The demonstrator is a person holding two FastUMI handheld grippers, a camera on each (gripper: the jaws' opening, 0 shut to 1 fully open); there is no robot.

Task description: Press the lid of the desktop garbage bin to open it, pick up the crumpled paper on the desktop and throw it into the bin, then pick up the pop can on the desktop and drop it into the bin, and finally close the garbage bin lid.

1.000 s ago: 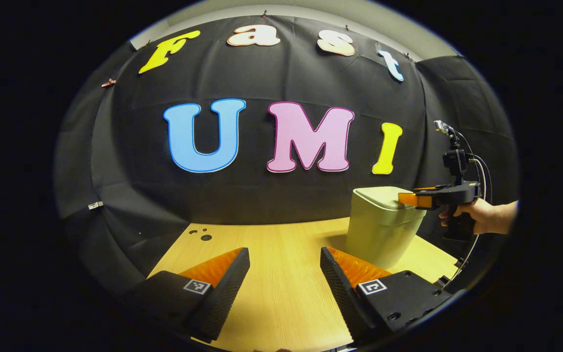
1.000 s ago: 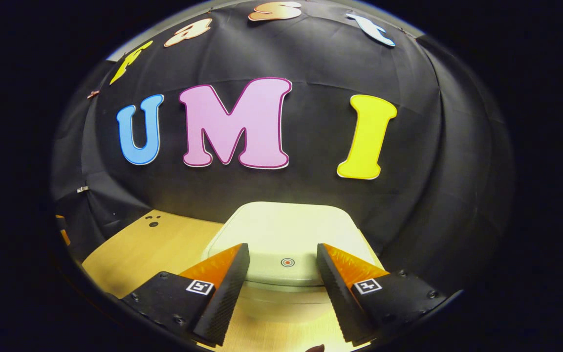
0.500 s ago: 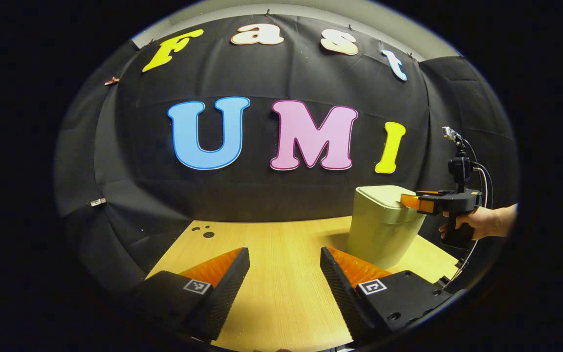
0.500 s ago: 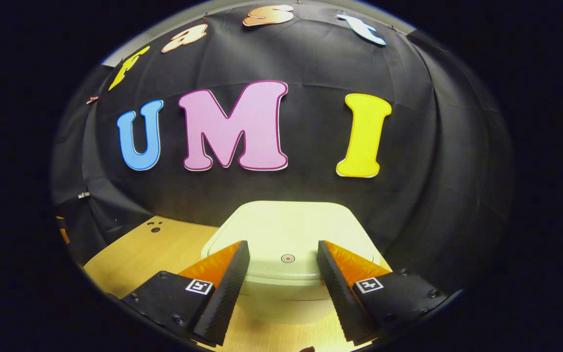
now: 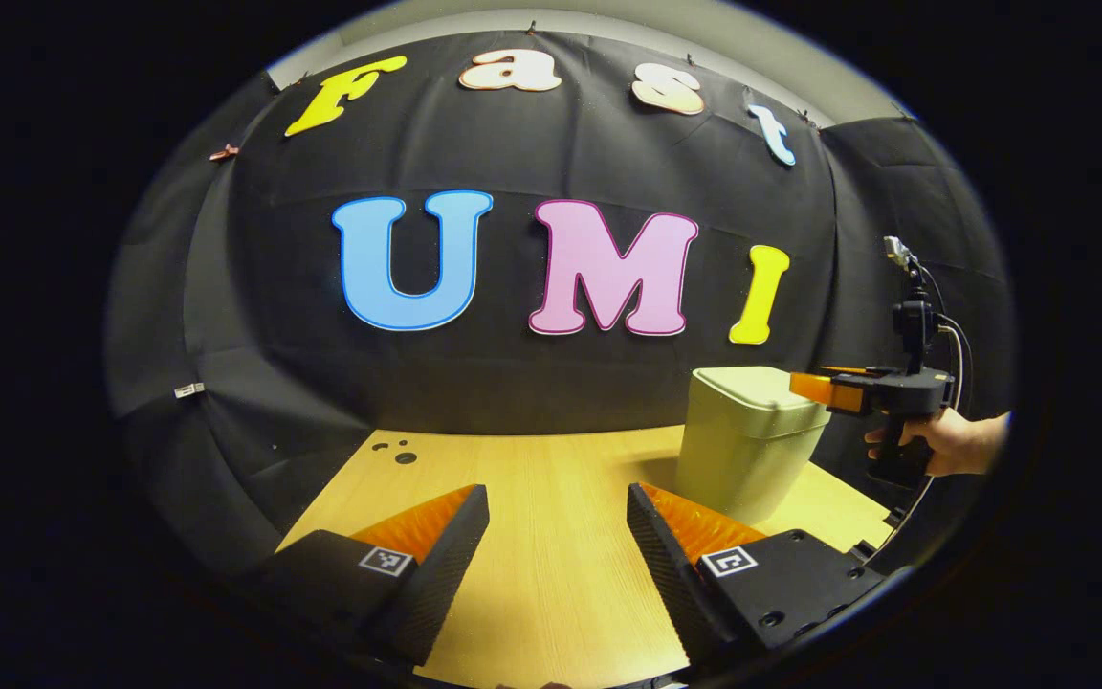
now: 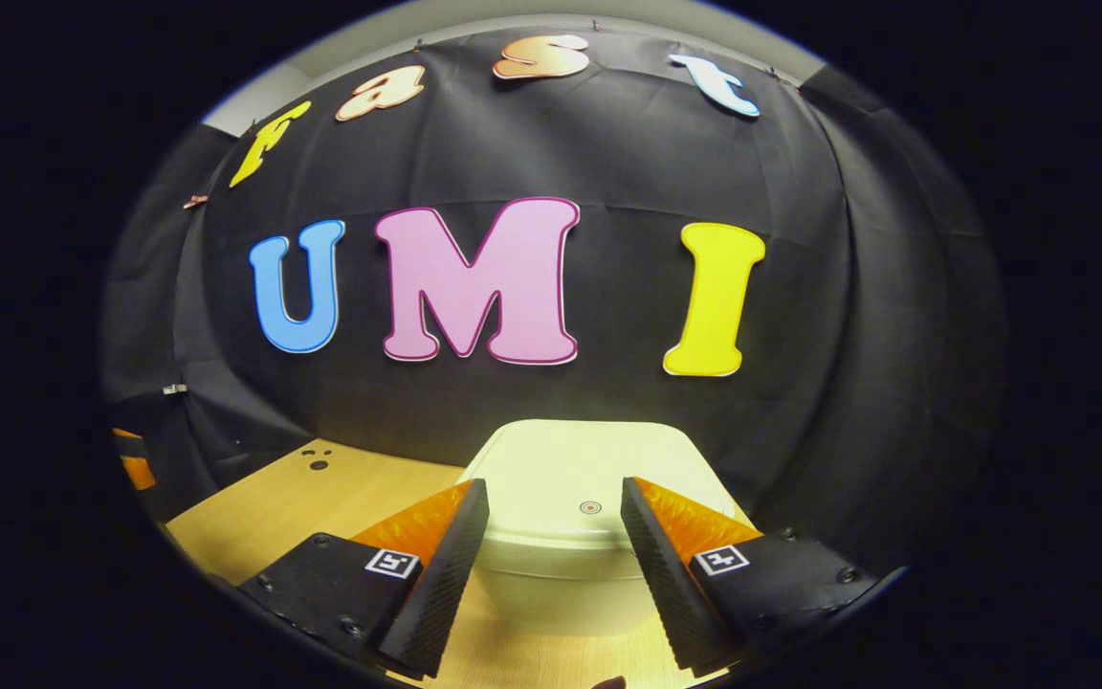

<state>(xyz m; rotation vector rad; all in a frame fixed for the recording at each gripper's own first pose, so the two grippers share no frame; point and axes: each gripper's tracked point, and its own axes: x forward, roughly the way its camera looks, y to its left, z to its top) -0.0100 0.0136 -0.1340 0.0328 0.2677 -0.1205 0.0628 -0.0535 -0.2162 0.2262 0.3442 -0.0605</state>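
Bin lid (image 6: 578,469) was shut

Right tool (image 6: 551,536) hovered open just near of the bin (image 5: 747,442); left tool (image 5: 556,536) sat open over the bare table (image 5: 551,478).

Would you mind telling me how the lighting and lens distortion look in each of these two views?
Left gripper view: fisheye bends the table edge; the bin is evenly lit and casts a soft shadow leftward; the right gripper looks sharp. Right gripper view: the bin lid is bright, nearly washed out, and the wall cloth bulges.
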